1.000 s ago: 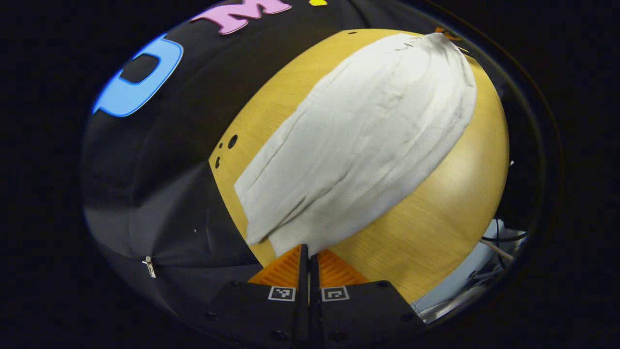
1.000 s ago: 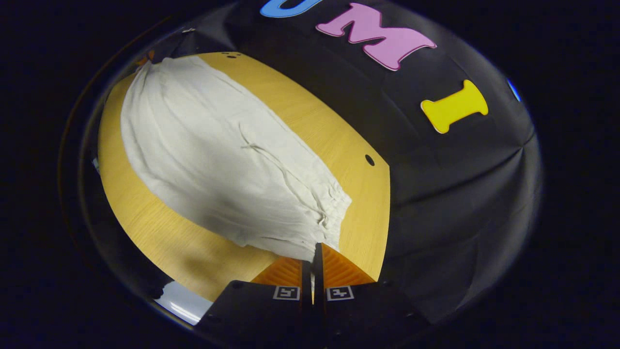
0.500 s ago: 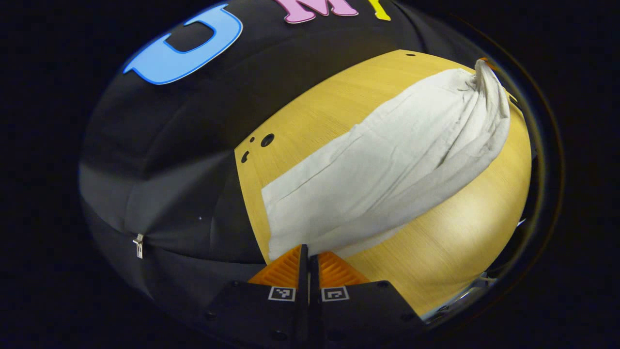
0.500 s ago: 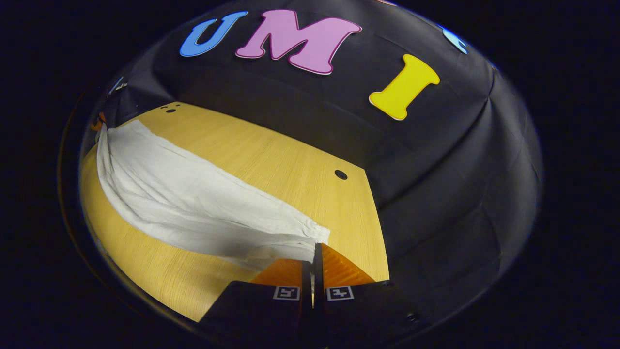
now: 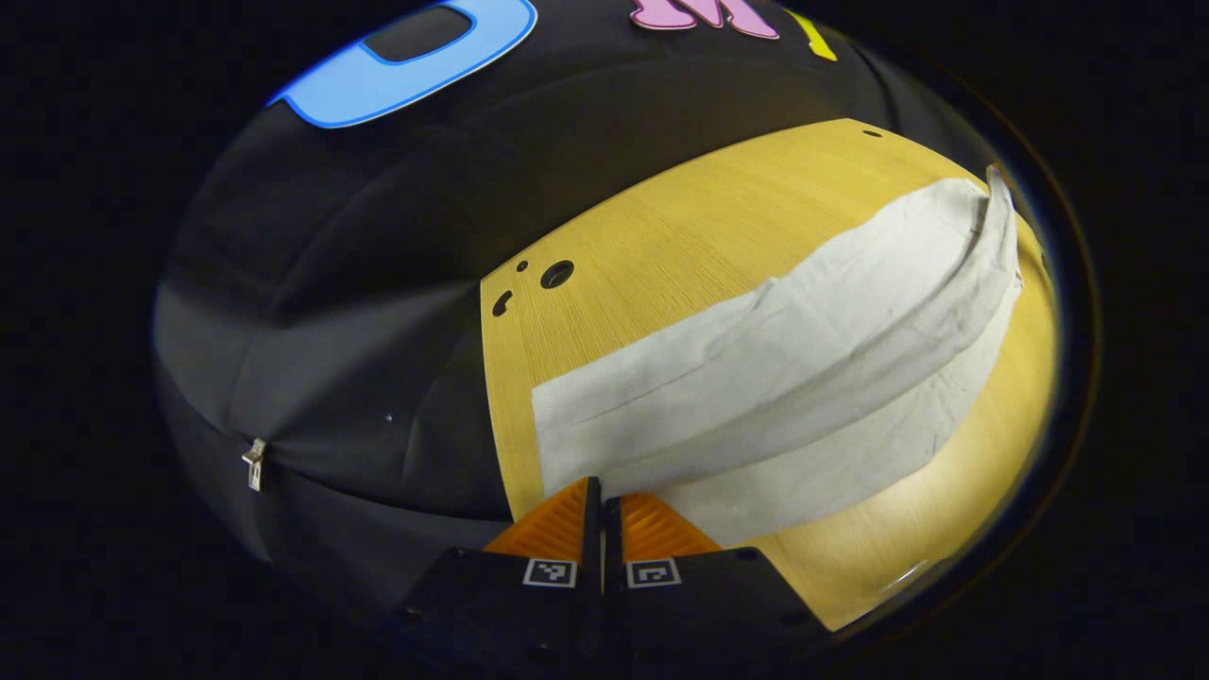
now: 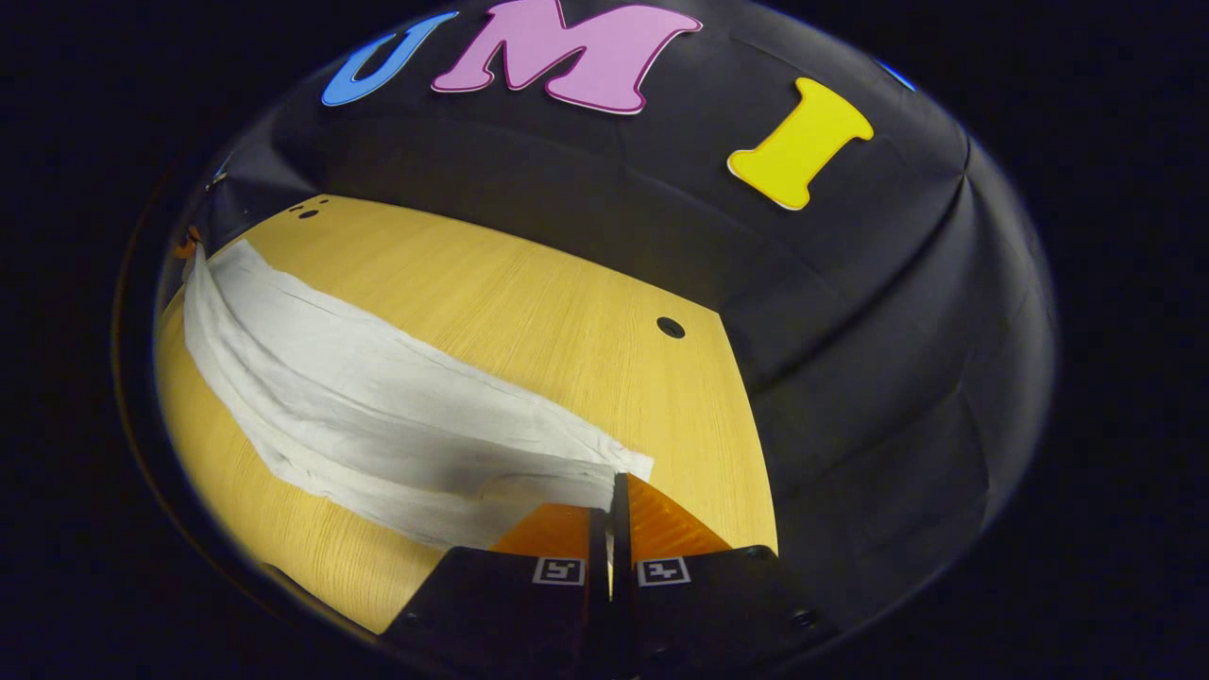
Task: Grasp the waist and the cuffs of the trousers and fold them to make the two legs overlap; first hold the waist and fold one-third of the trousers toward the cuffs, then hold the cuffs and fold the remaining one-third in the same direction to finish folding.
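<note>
White trousers [image 5: 784, 378] pinched by both tongs, over table [image 5: 661, 246].

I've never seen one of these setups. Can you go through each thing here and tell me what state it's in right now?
Trousers: laid lengthwise on the table, one leg lying over the other, both ends gripped.
Left gripper: shut on the trousers at one end.
Right gripper: shut on the trousers at the gathered end.
Table: bare wood beyond the cloth, with small holes near its far edge.
</note>
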Demonstrator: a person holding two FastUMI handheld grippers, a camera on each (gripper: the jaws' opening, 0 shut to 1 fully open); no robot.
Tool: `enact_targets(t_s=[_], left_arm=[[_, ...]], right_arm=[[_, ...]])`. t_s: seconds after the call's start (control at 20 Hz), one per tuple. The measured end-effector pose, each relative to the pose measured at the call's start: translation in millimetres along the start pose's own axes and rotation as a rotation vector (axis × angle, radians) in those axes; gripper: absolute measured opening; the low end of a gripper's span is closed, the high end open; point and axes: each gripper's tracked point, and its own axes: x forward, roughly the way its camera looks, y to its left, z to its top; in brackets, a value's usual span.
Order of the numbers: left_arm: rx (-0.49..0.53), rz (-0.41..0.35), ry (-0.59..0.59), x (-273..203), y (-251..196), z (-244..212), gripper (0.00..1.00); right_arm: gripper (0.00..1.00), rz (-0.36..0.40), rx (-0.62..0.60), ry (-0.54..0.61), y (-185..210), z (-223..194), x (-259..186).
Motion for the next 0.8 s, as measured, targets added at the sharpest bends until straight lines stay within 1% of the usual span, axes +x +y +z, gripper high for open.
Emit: enact_targets(t_s=[0.25, 0.55, 0.7, 0.75, 0.8], left_arm=[[-0.019, -0.005, 0.039, 33, 2, 10, 0.05], [-0.013, -0.016, 0.08, 71, 0, 24, 0.05], [0.03, -0.038, 0.142, 92, -7, 14, 0.05], [0.041, -0.027, 0.15, 95, -6, 15, 0.05], [0.049, -0.026, 0.123, 98, -6, 20, 0.06]], right_arm=[[0.05, 0.009, 0.043, 0.059, 2, -6, 25], [0.05, 0.016, 0.198, 0.161, 10, -15, 72], [0.05, 0.016, 0.212, 0.202, 16, -21, 93], [0.05, 0.015, 0.199, 0.21, 18, -22, 98], [0.05, 0.019, 0.181, 0.222, 22, -26, 102]])
